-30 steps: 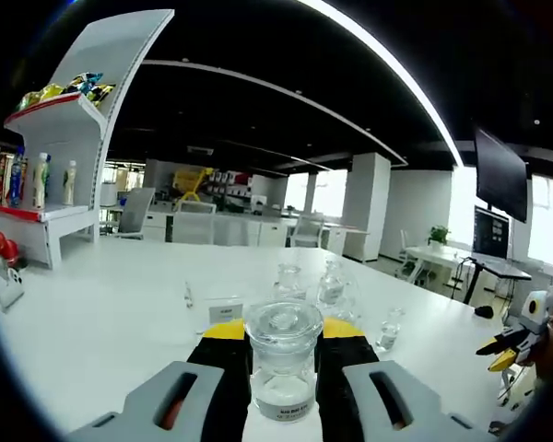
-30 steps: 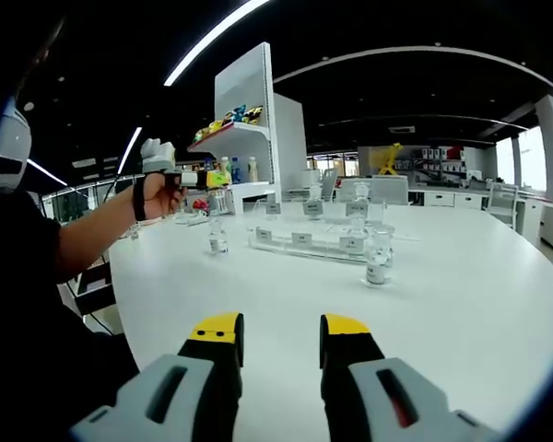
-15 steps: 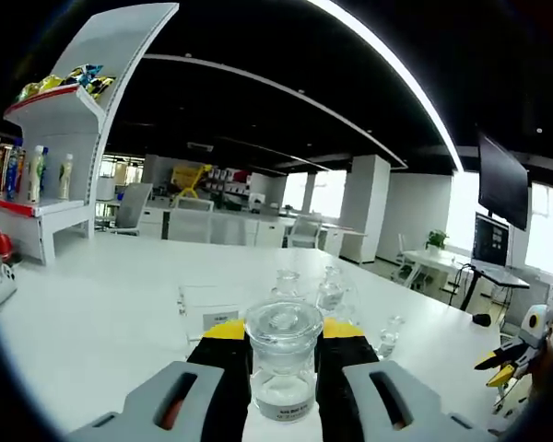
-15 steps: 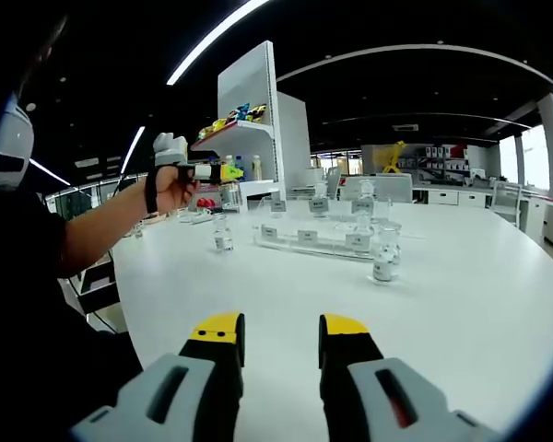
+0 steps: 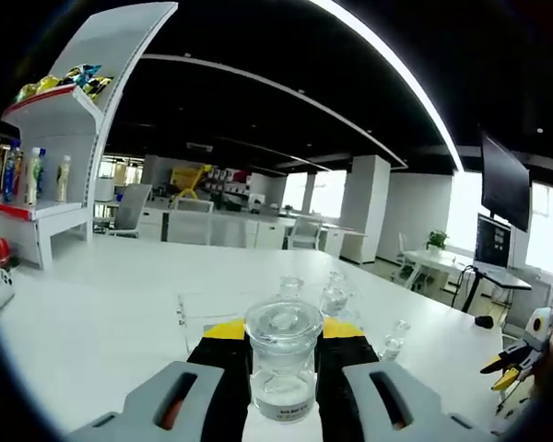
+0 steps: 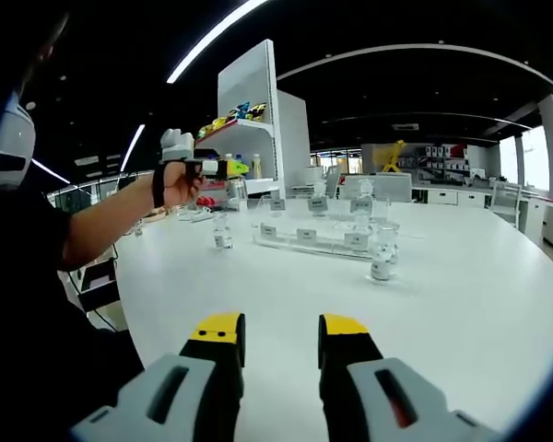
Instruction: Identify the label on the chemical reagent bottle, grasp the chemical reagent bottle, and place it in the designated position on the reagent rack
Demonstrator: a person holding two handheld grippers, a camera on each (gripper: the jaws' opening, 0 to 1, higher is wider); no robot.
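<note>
In the left gripper view a clear glass reagent bottle with a round stopper and a white label sits between the yellow-tipped jaws of my left gripper, which is shut on it above the table. Beyond it stands the clear reagent rack with other bottles. In the right gripper view my right gripper is open low over the white table, nothing between its jaws. There the left gripper, held by a person's hand, carries the bottle toward the rack. Loose bottles stand by the rack.
A white display shelf with drinks and snacks stands at the left of the large white table. A lone bottle stands in front of the rack. The person's arm reaches across from the left. Office desks and chairs lie behind.
The left gripper has carried the bottle nearer to the rack, which now looms larger in its view. The right gripper has stayed still and open.
</note>
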